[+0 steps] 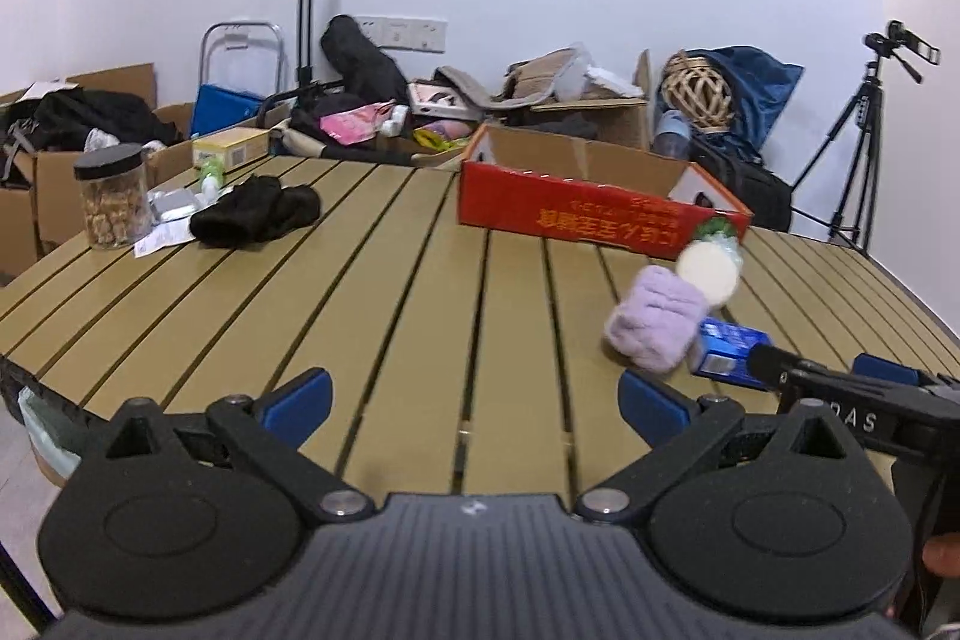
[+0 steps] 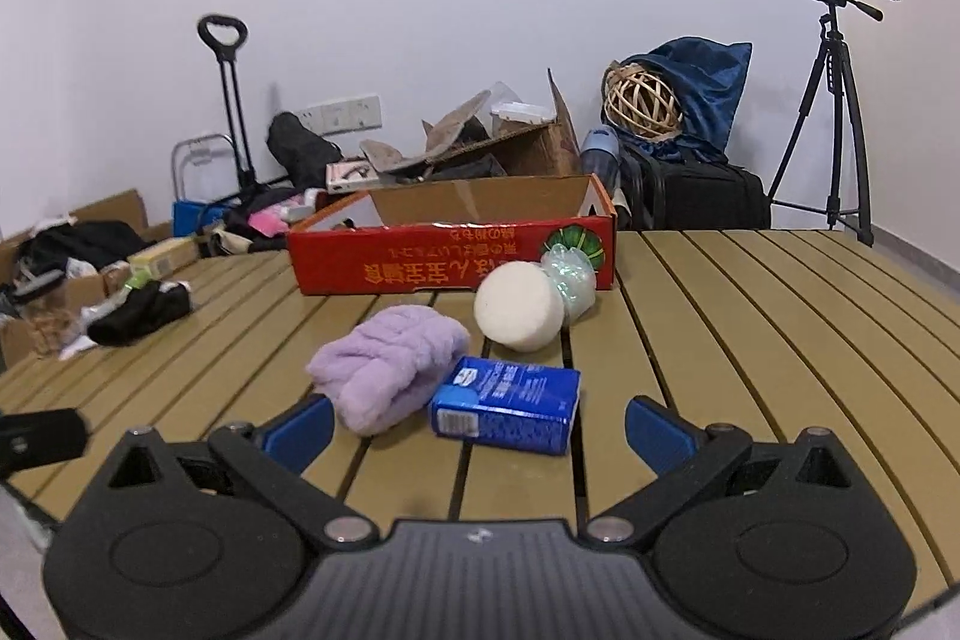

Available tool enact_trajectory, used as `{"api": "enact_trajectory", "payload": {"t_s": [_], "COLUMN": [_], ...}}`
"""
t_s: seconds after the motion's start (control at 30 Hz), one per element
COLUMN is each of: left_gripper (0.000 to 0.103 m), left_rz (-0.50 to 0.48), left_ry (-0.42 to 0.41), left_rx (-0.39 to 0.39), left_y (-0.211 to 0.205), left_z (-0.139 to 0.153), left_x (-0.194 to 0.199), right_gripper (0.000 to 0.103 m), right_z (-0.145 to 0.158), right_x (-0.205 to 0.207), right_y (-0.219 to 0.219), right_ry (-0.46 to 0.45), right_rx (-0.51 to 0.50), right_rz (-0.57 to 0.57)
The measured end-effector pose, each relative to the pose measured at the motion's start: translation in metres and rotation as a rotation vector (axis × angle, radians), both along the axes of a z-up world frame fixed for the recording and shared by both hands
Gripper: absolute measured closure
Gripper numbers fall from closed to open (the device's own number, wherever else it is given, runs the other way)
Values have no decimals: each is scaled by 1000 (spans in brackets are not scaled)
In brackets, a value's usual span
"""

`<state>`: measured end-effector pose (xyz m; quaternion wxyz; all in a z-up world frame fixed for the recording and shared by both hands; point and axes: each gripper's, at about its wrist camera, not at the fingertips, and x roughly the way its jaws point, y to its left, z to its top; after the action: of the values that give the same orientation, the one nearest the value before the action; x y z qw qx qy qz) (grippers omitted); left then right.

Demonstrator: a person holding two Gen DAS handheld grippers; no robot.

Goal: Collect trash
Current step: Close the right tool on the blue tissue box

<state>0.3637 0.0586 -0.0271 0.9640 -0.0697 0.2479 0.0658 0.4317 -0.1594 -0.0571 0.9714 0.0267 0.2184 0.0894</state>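
Both grippers are spread wide and empty above the slatted table point(image 2: 750, 316). The right gripper point(image 2: 478, 424) faces a blue carton point(image 2: 507, 406) lying near, touching a lilac cloth point(image 2: 390, 370). The left gripper point(image 1: 474, 400) faces bare slats. A red box point(image 2: 450, 262) stands farther back.
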Motion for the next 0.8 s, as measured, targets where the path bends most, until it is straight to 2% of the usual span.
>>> {"api": "enact_trajectory", "payload": {"t_s": [0.2, 0.53, 0.63, 0.7, 0.8], "left_gripper": [0, 0, 0, 0, 0], "left_rz": [36, 36, 40, 41, 42], "left_ry": [26, 54, 53, 55, 58], "left_rx": [-36, -11, -3, -1, 1], "left_y": [14, 14, 14, 14, 15], "left_z": [-11, -23, -25, -26, -26], "left_x": [13, 18, 19, 20, 22], "right_gripper": [0, 0, 12, 25, 30], "right_z": [-10, -29, -32, -35, -37], "right_x": [36, 72, 76, 79, 76], "right_y": [5, 18, 18, 18, 17], "right_ry": [70, 156, 166, 179, 172], "right_rx": [-50, -63, -62, -62, -67], "right_rz": [-65, -62, -70, -62, -58]}}
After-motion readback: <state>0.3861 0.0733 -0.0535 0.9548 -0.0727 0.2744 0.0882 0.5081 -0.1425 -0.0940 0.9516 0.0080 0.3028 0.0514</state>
